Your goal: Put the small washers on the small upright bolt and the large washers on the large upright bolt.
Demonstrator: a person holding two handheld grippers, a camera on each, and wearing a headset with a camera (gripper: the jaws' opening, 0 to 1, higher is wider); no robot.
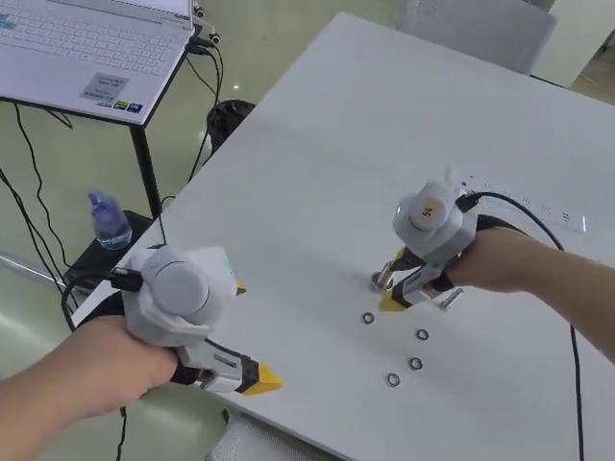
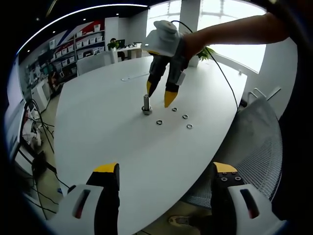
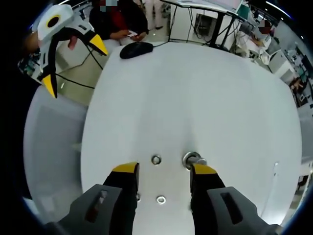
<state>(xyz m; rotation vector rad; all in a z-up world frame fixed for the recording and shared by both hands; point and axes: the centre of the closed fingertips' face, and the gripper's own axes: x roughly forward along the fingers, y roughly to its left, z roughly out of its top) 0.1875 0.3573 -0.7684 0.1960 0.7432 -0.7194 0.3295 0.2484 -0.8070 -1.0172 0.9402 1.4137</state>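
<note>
A metal upright bolt (image 1: 381,280) stands on the white table (image 1: 317,163), also seen as the bolt (image 2: 146,105) and the bolt (image 3: 191,159). Several small washers lie flat just beside it, such as a washer (image 1: 368,318), a washer (image 2: 185,116) and a washer (image 3: 156,159). My right gripper (image 1: 392,284) hovers open right over the bolt, one yellow tip beside it, nothing between its fingers (image 3: 126,169). My left gripper (image 1: 252,334) is open and empty at the table's near edge, well short of the washers; its fingers (image 2: 105,171) are wide apart.
A laptop (image 1: 96,48) sits on a stand left of the table, with a water bottle (image 1: 109,219) below it. A grey chair (image 1: 480,29) stands at the far side, a mesh chair (image 2: 259,161) at the near edge. Seated people (image 3: 117,19) are beyond the table.
</note>
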